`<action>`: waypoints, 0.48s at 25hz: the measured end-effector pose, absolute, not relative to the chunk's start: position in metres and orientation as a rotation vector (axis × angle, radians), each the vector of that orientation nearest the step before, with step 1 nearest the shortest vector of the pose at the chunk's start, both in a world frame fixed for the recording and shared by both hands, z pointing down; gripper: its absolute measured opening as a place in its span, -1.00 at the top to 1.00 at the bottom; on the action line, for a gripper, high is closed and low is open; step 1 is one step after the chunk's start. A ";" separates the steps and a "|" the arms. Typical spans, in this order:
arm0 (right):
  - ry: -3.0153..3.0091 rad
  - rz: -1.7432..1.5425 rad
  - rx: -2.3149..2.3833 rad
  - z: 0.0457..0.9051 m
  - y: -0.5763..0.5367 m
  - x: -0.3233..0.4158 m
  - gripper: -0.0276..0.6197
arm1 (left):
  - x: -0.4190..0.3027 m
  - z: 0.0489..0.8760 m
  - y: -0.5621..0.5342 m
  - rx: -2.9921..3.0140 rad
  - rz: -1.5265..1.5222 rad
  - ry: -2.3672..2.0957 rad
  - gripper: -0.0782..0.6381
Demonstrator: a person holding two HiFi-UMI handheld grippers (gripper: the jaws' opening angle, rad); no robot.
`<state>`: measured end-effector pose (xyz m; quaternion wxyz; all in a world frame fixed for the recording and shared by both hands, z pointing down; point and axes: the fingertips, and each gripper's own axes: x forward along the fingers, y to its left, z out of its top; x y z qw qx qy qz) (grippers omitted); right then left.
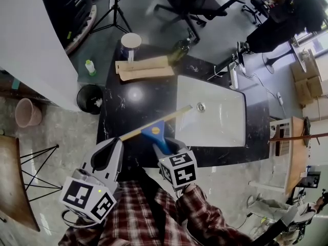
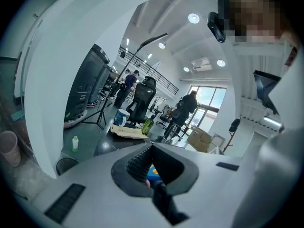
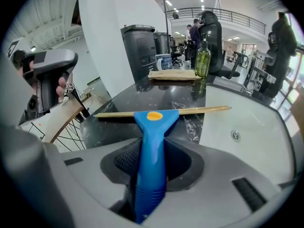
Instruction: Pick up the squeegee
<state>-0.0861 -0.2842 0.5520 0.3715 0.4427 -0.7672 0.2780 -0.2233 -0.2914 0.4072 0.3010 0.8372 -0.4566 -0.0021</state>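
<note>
The white sink (image 1: pixel 218 122) is sunk into the right half of the black marble counter (image 1: pixel 120 109); its basin holds nothing but the drain (image 1: pixel 201 106). A white-and-blue mug (image 1: pixel 131 42) stands at the far left corner, its contents out of sight; a green bottle (image 1: pixel 179 49) stands further right along the far edge, liquid showing through it. On the floor off the left edge sits a black bin (image 1: pixel 82 94) with something pale inside; beyond it are a pink bucket (image 1: pixel 26 113) and a small green-capped bottle (image 1: pixel 90 66).

The right gripper (image 1: pixel 164 147) is clamped on the blue handle of the squeegee (image 1: pixel 156 129) at the near edge; the handle runs up between the jaws, and the pale blade reaches from the near left part of the counter to the sink's near left corner. I cannot tell whether the blade touches the stone. The left gripper (image 1: pixel 110 150) hangs off the near left corner, jaws together with nothing between them.

The middle of the counter lies bare between the blade and the folded brown paper (image 1: pixel 143 68) near the far edge; an office chair (image 1: pixel 189 1) stands well beyond that edge.

The mug carries print too small to read; each gripper's cube shows only black-and-white square markers.
</note>
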 end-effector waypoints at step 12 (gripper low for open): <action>-2.184 0.686 1.349 0.471 -0.312 -0.073 0.49 | -0.213 0.376 -0.287 2.302 -0.019 -1.214 0.76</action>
